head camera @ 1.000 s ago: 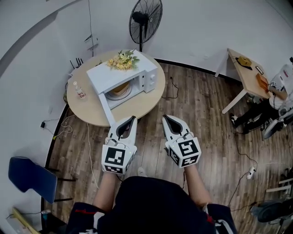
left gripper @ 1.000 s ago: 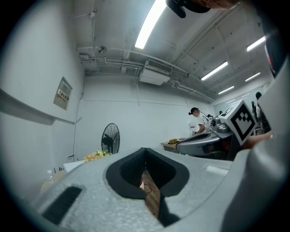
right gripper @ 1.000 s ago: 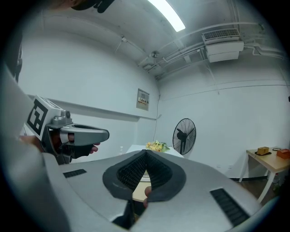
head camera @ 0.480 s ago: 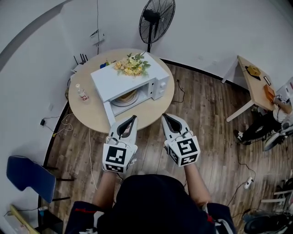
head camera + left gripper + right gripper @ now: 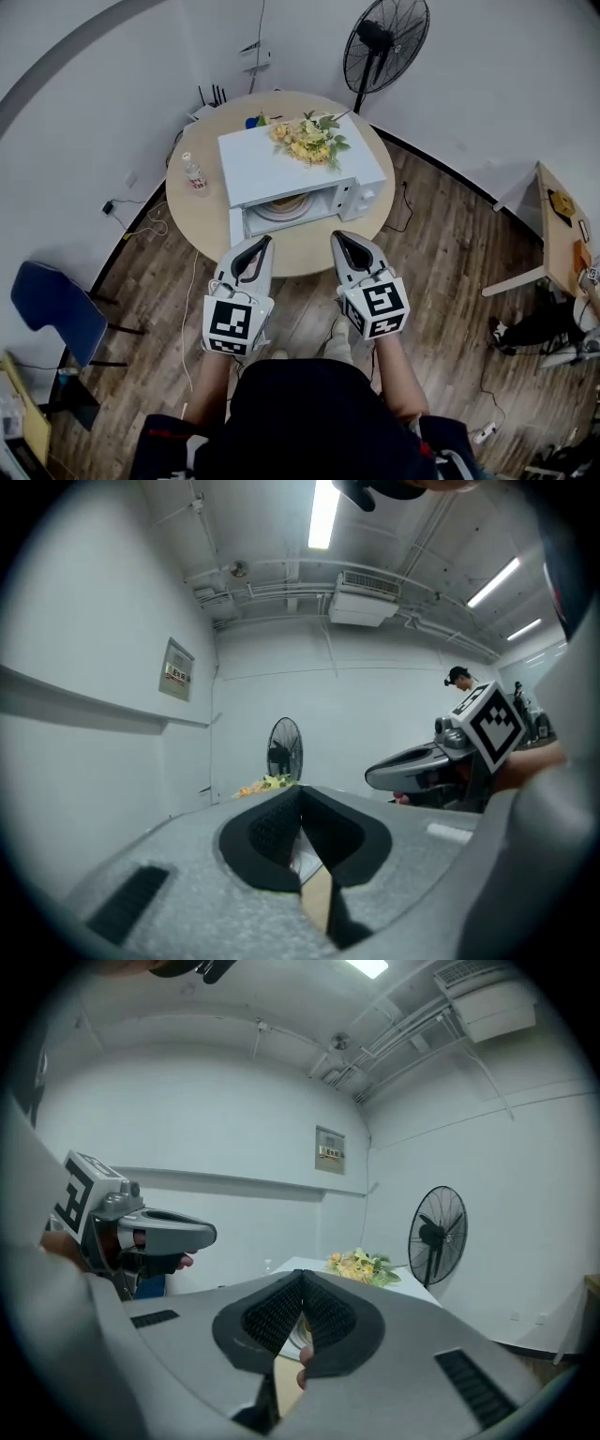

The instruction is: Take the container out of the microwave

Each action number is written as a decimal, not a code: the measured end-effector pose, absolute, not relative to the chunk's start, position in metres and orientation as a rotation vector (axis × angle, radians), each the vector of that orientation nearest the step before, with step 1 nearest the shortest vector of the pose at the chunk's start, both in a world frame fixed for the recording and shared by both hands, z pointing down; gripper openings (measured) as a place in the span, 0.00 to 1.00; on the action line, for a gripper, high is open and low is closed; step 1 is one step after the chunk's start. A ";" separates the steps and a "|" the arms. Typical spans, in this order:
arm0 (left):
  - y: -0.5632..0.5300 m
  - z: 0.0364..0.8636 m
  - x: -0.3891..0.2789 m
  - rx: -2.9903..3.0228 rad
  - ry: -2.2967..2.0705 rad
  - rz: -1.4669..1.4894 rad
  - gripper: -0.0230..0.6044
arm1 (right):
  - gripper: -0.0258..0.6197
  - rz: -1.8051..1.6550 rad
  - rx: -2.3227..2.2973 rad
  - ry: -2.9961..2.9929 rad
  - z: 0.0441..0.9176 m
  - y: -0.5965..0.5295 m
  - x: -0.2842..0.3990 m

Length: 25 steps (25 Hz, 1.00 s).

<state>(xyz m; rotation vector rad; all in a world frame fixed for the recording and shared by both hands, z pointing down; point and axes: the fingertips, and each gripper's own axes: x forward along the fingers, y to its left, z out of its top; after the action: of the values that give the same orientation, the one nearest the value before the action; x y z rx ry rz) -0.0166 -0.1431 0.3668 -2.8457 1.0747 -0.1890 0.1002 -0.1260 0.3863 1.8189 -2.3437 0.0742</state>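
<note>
Left claw (image 5: 262, 241) and right claw (image 5: 337, 236) shut near round wooden table (image 5: 201, 212).

You see a white box microwave (image 5: 272, 164), a yellow-and-green flower bunch (image 5: 309, 141), a pale tan round tabletop (image 5: 199, 220), a brown streaky plank floor (image 5: 441, 281) and a dark blue chair (image 5: 56, 314).

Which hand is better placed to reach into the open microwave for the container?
Probably the right. The right tool faces the open microwave with a free path to the container; the left tool sits close beside the open door. Both are shut.
</note>
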 end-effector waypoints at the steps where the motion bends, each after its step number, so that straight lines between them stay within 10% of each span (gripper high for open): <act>1: -0.148 0.367 -0.018 -2.823 1.126 -0.197 0.06 | 0.05 0.075 1.779 -2.374 0.387 -0.135 0.100; 25: -0.166 0.377 -0.038 -2.336 1.881 -0.466 0.06 | 0.05 0.064 1.056 -2.759 0.395 -0.232 0.083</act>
<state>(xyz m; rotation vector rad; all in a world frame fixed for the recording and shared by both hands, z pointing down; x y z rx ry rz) -0.0385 -0.1659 0.3768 -2.3363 1.8805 -0.4664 0.0826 -0.2322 0.3953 1.0562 -2.7591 0.0637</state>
